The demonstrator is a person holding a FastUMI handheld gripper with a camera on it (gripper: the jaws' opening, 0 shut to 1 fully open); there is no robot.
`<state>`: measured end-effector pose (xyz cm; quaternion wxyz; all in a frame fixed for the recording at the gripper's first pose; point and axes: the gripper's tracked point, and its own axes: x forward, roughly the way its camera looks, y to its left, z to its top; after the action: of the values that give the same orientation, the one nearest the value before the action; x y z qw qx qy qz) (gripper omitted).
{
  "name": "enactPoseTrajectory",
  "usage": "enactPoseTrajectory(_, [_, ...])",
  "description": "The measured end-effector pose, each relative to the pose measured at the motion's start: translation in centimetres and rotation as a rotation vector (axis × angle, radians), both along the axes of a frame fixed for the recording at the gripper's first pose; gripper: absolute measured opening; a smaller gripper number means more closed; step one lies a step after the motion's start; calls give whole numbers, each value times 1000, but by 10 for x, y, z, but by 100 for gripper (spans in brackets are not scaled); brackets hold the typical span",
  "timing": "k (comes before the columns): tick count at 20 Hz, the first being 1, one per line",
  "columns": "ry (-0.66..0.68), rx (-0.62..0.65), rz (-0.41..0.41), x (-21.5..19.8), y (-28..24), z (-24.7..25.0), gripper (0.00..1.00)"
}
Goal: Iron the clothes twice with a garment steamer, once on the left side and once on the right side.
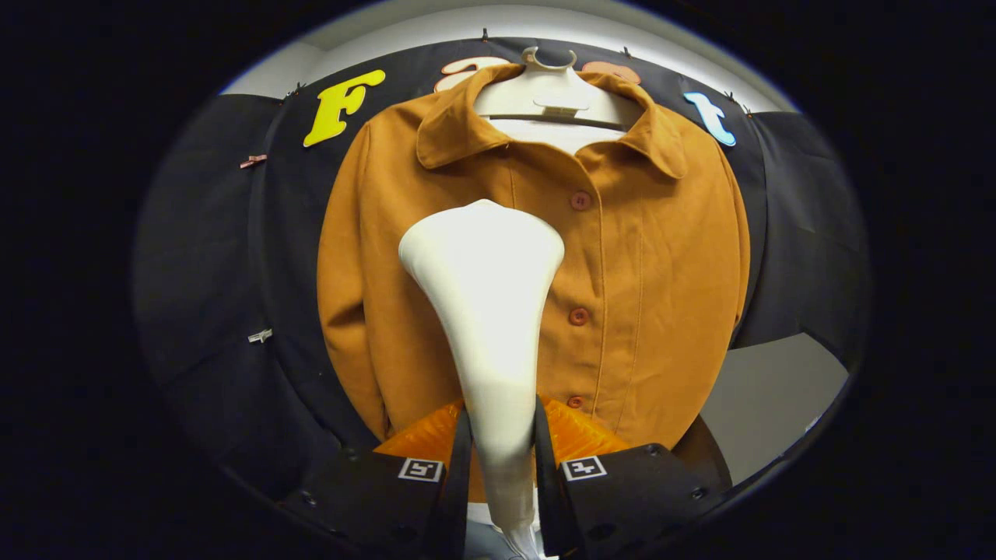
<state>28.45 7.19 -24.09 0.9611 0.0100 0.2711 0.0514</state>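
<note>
An orange-brown buttoned jacket (646,272) hangs on a white hanger (548,89) against the black booth wall. My gripper (502,443) is shut on the narrow handle of a white garment steamer (486,295), both fingers pressing its sides. The steamer's wide head rises ahead of the fingers and covers the jacket's left front panel, just left of the button row, at chest height. Whether the head touches the cloth I cannot tell. The lower middle of the jacket is hidden behind the steamer.
Black cloth wall (218,257) surrounds the jacket on both sides. A pale floor or wall patch (770,397) lies beyond the jacket's lower right hem. Small clips (260,335) pin the cloth to the left of the jacket.
</note>
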Motion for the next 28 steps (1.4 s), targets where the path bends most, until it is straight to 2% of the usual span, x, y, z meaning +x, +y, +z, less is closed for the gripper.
enactPoseTrajectory(9, [114, 21, 73, 0, 18, -50, 41])
enactPoseTrajectory(15, [226, 47, 90, -20, 19, -90, 41])
enactPoseTrajectory(28, [502, 103, 36, -83, 10, -178, 41])
